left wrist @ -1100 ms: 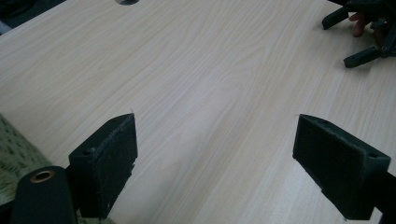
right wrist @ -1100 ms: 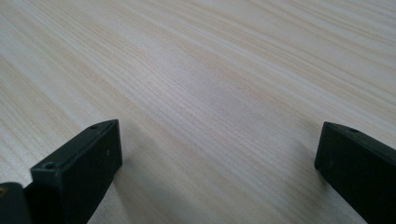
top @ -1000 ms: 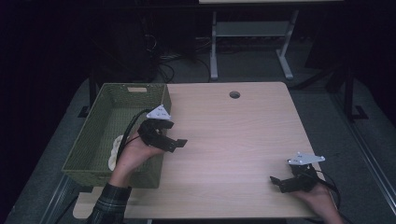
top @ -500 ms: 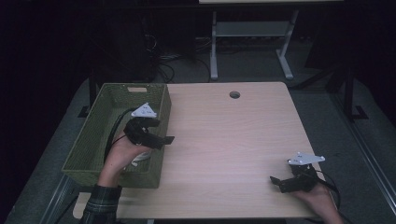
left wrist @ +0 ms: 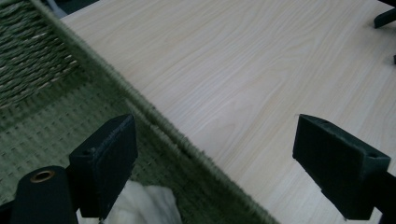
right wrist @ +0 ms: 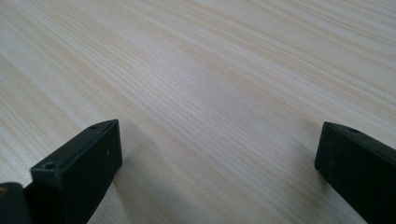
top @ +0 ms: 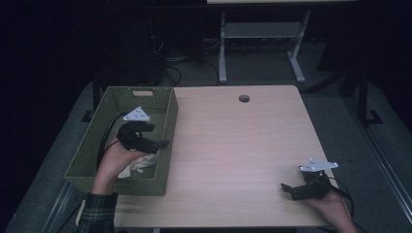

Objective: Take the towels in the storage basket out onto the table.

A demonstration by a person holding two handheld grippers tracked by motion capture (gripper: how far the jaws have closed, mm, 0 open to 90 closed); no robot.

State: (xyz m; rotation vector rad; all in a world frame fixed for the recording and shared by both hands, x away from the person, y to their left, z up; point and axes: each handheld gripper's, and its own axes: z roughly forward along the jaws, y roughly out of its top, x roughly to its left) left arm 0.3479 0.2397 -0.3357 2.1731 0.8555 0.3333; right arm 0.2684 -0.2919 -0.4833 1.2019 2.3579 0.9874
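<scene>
Here, one basket point(top: 166, 127), one white cloth point(top: 138, 164) — left tongs point(top: 164, 143) spread above.

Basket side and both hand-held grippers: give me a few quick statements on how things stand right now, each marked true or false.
1. The left hand-held gripper is open, its jaws spread wide. True.
2. The left hand-held gripper clamps the white cloth. False: the cloth lies loose in the green basket, below the open jaws.
3. The basket sits at the left side of the table. True.
4. The right hand-held gripper hangs over the basket. False: it is low over bare wood near the table's front right corner.
5. The right hand-held gripper holds something. False: its jaws are open with only tabletop between them.
</scene>
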